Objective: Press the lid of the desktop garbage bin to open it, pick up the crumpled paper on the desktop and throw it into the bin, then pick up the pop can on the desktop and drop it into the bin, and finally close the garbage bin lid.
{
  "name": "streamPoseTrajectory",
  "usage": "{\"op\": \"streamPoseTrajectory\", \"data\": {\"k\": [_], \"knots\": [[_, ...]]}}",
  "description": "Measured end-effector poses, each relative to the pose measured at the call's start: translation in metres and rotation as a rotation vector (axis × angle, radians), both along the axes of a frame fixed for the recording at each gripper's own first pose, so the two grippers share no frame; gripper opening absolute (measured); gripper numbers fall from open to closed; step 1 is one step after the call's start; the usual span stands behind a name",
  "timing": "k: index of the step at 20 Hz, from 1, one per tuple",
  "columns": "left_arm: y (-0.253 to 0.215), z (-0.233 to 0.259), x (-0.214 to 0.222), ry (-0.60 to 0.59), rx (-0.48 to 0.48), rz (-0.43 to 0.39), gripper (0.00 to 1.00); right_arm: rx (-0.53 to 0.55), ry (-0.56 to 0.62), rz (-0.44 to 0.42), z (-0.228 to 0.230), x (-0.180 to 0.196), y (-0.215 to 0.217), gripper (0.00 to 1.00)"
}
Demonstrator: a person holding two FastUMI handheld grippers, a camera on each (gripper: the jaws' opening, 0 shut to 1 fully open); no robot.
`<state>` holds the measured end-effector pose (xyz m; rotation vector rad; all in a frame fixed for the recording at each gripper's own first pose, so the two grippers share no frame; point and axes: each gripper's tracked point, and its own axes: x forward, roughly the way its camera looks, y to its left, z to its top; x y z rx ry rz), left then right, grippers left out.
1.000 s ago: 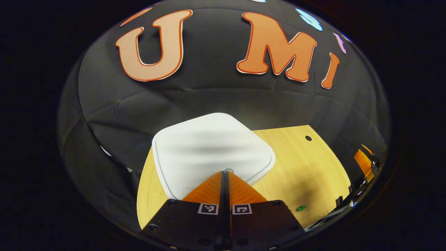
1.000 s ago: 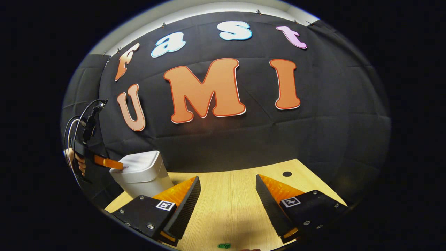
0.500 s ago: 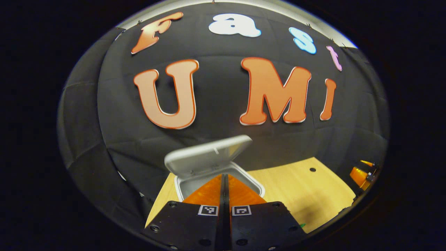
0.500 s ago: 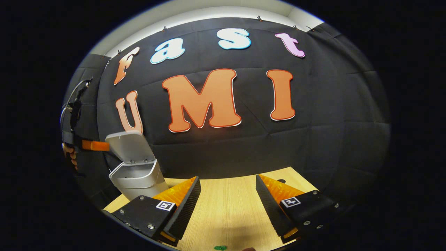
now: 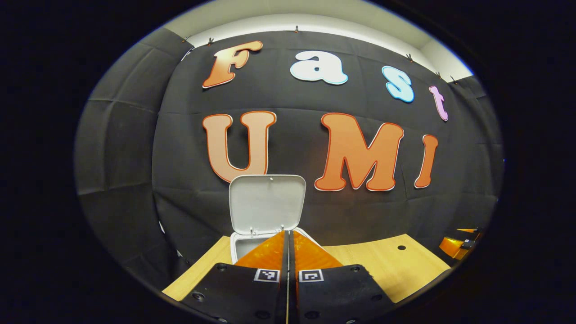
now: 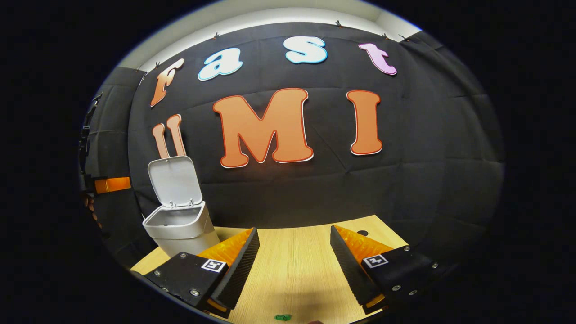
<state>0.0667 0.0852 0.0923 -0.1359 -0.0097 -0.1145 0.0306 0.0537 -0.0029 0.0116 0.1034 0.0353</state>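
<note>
— Where does the bin stand now?

— The desktop garbage bin [image 6: 180, 227] sits at the far left corner of the desk [image 6: 297, 265], hard by the cloth wall. Its lid [image 5: 267, 203] is tipped upright and the mouth gapes, so the opening step looks done.

— And the two grippers?

— The left gripper [image 5: 288, 234] has its fingers pressed together with nothing between them, poised just before the bin's near rim. In the right gripper view it shows at the far left, level with the raised lid and clear of it. The right gripper [image 6: 294, 245] hangs over the middle of the desk, fingers spread wide and empty.

— The paper and the can?

— I cannot place either. A small green speck [image 6: 282, 317] lies at the desk's near edge; too small to name.

— So what next?

— Judging by this, fetching the crumpled paper: find it, bring spread fingers around it, pinch softly, carry it over the open mouth.
</note>
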Motion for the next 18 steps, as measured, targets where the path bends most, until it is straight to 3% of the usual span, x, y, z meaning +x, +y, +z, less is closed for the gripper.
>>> {"op": "streamPoseTrajectory", "data": {"k": [2, 4, 5, 8, 9, 10, 15, 18], "knots": [[-0.003, -0.003, -0.008, -0.015, -0.005, 0.000, 0.07, 0.000, 0.008, 0.008, -0.001, 0.000, 0.002, 0.95], [-0.015, -0.009, -0.008, -0.007, -0.012, -0.033, 0.38, -0.004, 0.012, 0.010, -0.003, 0.000, 0.002, 0.94], [-0.017, -0.010, -0.008, -0.003, -0.021, -0.042, 0.67, -0.009, 0.013, 0.012, -0.003, 0.000, 0.002, 0.95], [-0.019, -0.016, -0.007, -0.002, -0.028, -0.034, 0.78, -0.013, 0.022, 0.020, -0.006, 0.000, 0.001, 0.95], [-0.017, -0.019, -0.006, -0.007, -0.024, -0.024, 0.92, -0.013, 0.027, 0.026, -0.007, -0.001, 0.001, 0.95], [-0.020, -0.022, -0.007, -0.005, -0.012, -0.030, 0.97, -0.012, 0.036, 0.034, -0.011, -0.002, 0.002, 0.95], [-0.029, -0.053, -0.007, 0.052, 0.002, -0.060, 0.94, -0.030, 0.150, 0.077, -0.056, -0.015, 0.000, 0.95], [-0.030, -0.068, -0.007, 0.079, 0.023, -0.071, 0.94, -0.017, 0.282, 0.098, -0.104, -0.023, 0.000, 0.95]]}}
